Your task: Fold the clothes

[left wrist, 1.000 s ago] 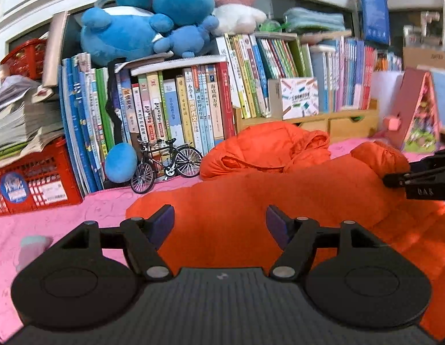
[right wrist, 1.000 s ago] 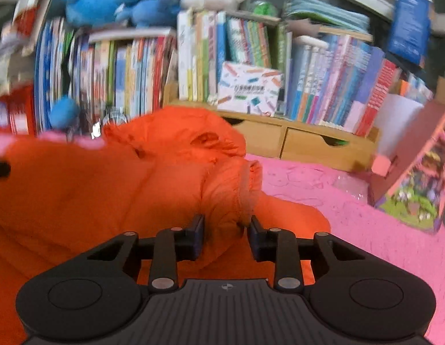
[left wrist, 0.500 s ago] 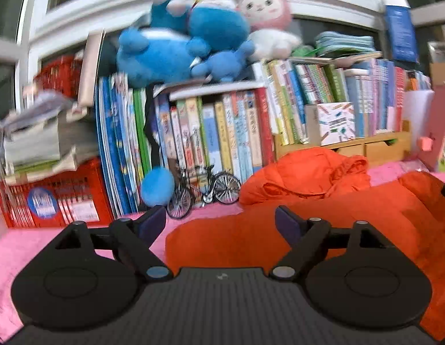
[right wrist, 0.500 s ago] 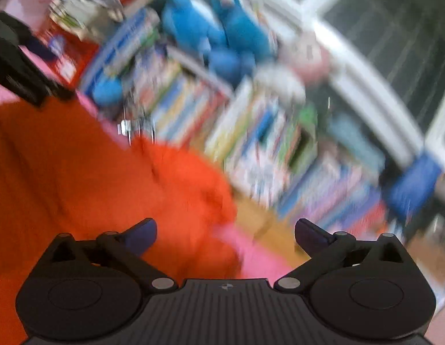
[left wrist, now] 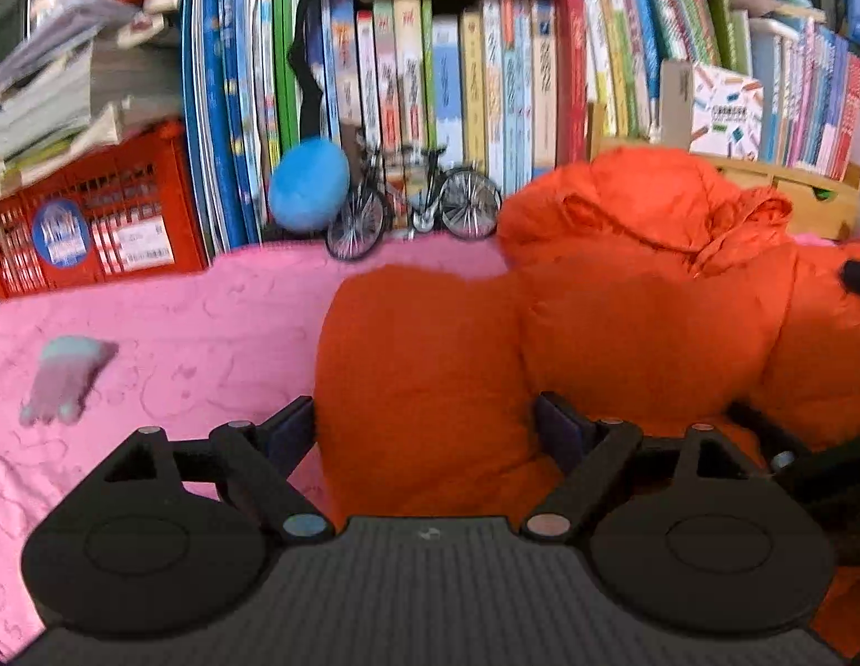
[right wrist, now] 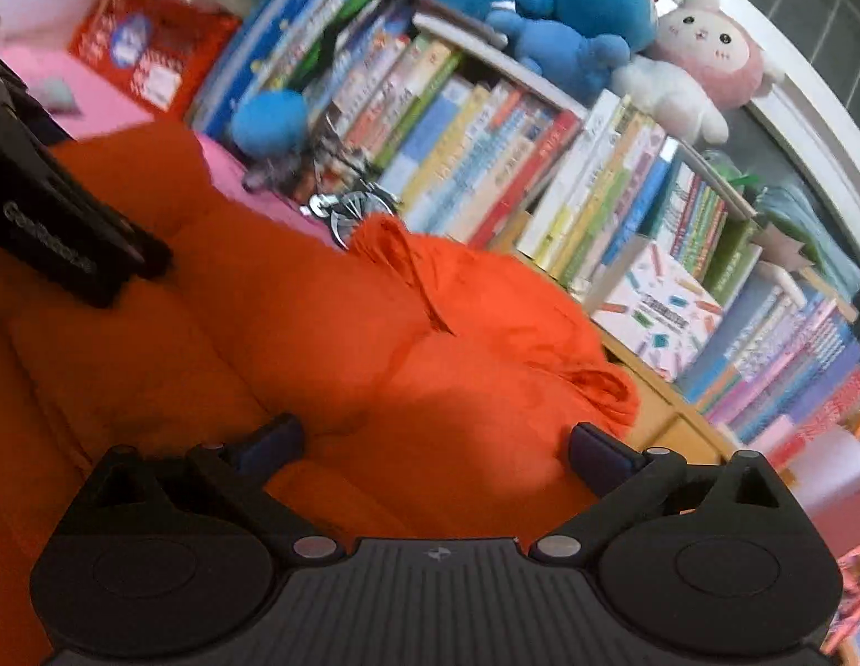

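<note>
An orange puffer jacket (left wrist: 624, 322) lies on the pink bedspread (left wrist: 152, 322), its hood bunched against the books at the back. My left gripper (left wrist: 424, 433) is open, its fingers spread over the jacket's left edge with nothing between them. In the right wrist view the same jacket (right wrist: 330, 344) fills the lower left, hood toward the shelf. My right gripper (right wrist: 435, 444) hangs open and tilted over the jacket, holding nothing. The left gripper's body (right wrist: 58, 233) shows at the left edge of that view; part of the right gripper (left wrist: 807, 460) shows at the left view's right edge.
A row of books (left wrist: 430, 83) and a wooden shelf with drawers (left wrist: 790, 188) back the bed. A model bicycle (left wrist: 413, 205), a blue plush ball (left wrist: 307, 183), a red crate (left wrist: 96, 211) and a small grey-pink object (left wrist: 63, 377) sit nearby. Plush toys (right wrist: 541, 5) top the books.
My right gripper let go of the jacket fold, opened wide and swung up and tilted. My left gripper moved left and lower toward the jacket's left edge, staying open.
</note>
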`<state>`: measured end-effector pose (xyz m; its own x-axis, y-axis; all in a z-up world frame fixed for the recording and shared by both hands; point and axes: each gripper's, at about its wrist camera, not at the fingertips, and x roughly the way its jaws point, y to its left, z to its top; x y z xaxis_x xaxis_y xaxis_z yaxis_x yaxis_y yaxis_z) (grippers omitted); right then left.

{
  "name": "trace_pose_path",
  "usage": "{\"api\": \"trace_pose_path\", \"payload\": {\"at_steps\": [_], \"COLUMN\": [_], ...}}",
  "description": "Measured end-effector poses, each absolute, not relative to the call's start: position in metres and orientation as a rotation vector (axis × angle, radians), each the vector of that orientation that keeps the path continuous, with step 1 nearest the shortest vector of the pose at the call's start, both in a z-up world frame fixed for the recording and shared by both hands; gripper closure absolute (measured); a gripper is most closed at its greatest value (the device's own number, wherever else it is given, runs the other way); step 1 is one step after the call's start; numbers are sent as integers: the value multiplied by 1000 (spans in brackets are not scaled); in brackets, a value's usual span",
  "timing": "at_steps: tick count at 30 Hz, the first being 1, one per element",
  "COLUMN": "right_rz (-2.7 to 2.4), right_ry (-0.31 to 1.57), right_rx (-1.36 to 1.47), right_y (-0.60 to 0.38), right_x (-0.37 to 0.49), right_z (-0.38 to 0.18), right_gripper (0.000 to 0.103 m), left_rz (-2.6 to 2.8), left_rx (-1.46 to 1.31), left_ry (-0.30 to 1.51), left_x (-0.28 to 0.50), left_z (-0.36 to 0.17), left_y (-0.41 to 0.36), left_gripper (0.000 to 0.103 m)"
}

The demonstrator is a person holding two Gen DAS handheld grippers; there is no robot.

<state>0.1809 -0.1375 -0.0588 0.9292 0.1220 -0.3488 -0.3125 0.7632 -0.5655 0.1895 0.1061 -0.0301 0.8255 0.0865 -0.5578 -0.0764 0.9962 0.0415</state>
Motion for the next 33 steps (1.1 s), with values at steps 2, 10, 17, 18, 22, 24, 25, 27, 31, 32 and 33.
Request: {"api": "trace_pose_path", "payload": {"at_steps": [2, 10, 17, 18, 22, 24, 25, 27, 31, 32, 33], "right_rz": [209, 69, -36, -36, 105, 223, 287, 402, 407, 385, 354], "right_ry": [322, 384, 552, 570, 499, 460, 446, 419, 476, 497, 517], "right_rx": [-691, -727, -492, -431, -177, -7, 79, 216, 173, 126, 75], "right_y": [-141, -215, -294, -300, -296, -287, -280, -259, -205, -193, -183], "right_x": [184, 185, 189, 188, 184, 190, 197, 214, 254, 263, 270], "right_z": [-68, -68, -51, -44, -5, 12, 16, 19, 1, -6, -14], "right_gripper": [1, 1, 2, 3, 6, 6, 6, 8, 20, 22, 23], "left_rz": [99, 123, 124, 130, 103, 100, 113, 135, 178, 198, 218], "left_rx": [5, -4, 15, 11, -95, -129, -131, -136, -135, -102, -68], "left_ry": [610, 633, 612, 600, 518, 463, 437, 422, 488, 502, 515], "left_x": [191, 194, 192, 188, 177, 178, 181, 189, 209, 212, 214], "left_z": [-32, -37, -34, -31, -4, 8, 12, 10, -10, -15, -21], "left_y": [109, 108, 105, 103, 105, 103, 100, 96, 94, 92, 91], "left_gripper": [17, 17, 18, 22, 24, 24, 24, 24, 24, 24, 22]}}
